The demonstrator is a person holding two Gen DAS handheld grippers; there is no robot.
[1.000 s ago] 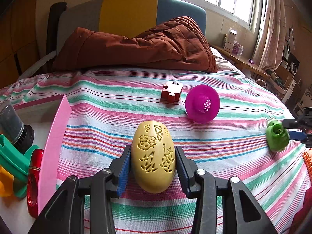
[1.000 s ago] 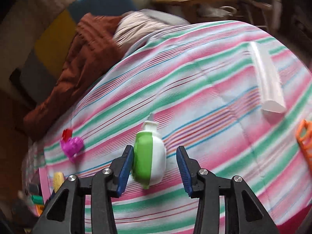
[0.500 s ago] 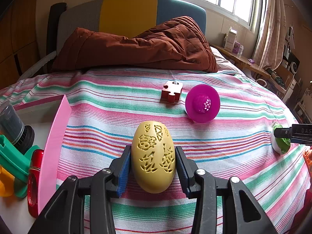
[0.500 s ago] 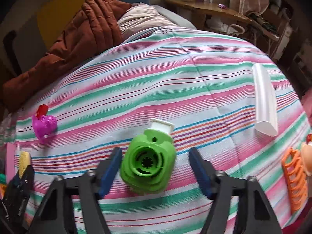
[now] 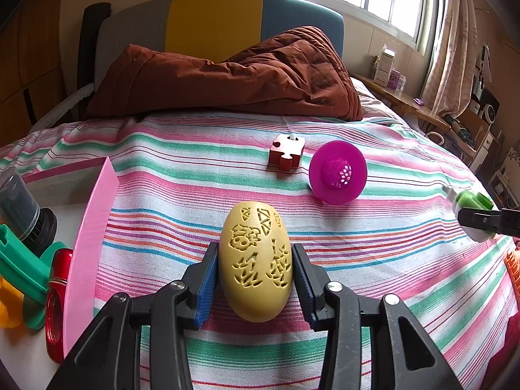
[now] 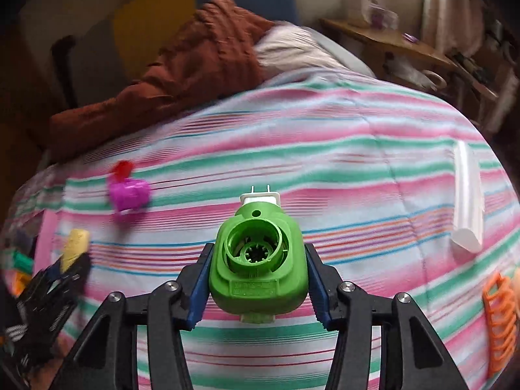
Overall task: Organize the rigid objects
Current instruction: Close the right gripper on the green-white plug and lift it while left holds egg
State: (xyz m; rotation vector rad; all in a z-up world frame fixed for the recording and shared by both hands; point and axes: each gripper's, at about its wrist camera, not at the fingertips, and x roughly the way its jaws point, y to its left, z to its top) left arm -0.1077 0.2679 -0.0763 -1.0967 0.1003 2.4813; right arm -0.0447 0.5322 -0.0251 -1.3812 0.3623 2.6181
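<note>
My left gripper (image 5: 255, 279) is shut on a yellow egg-shaped case with carved cut-outs (image 5: 255, 260), held just over the striped bedspread. My right gripper (image 6: 258, 286) is shut on a green and white plug-in device (image 6: 258, 260), its round opening facing the camera; it also shows in the left wrist view (image 5: 469, 206) at the far right. A red puzzle-piece block (image 5: 286, 151) and a magenta round strainer (image 5: 338, 172) lie further back on the bed. The pink-walled box (image 5: 89, 243) stands at the left with several items inside.
The box holds a dark jar (image 5: 19, 208), a green piece (image 5: 19, 269) and a red item (image 5: 57, 302). A white tube (image 6: 468, 195) and an orange comb (image 6: 499, 318) lie at the right. A brown quilt (image 5: 227, 74) is bunched at the headboard.
My right gripper has closed on the green plug-in device and turned it so its round opening faces the camera. My left gripper has stayed still with the yellow case.
</note>
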